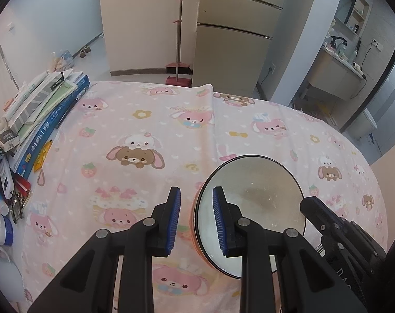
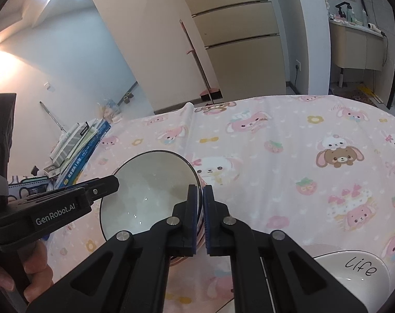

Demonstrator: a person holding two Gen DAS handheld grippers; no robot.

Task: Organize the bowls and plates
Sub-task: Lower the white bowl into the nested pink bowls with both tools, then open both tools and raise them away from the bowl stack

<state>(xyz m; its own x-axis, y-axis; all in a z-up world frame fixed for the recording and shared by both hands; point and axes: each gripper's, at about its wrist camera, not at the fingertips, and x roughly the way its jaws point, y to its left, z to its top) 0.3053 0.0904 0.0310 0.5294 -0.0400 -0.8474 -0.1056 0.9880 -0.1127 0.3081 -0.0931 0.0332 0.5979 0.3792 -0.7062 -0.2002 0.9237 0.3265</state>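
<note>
Pink bunny-print cloth [image 1: 145, 130] on counter, books [image 1: 41, 109] at left edge, fridge [image 1: 234, 39] behind, right claw [image 2: 200, 219] clamped on bowl [image 2: 145, 190] rim, left claw [image 1: 196, 219] apart astride rim.

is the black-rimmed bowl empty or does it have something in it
Empty: the bowl shows only a bare, glossy white inside in both wrist views.

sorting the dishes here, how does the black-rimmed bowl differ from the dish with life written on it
The black-rimmed bowl is pinched at its rim by the right gripper; the life dish lies ungripped at the frame's lower right. The bowl has a dark rim and a pinkish outside; the dish carries black lettering. Both are whitish inside and sit over the pink tablecloth.
</note>
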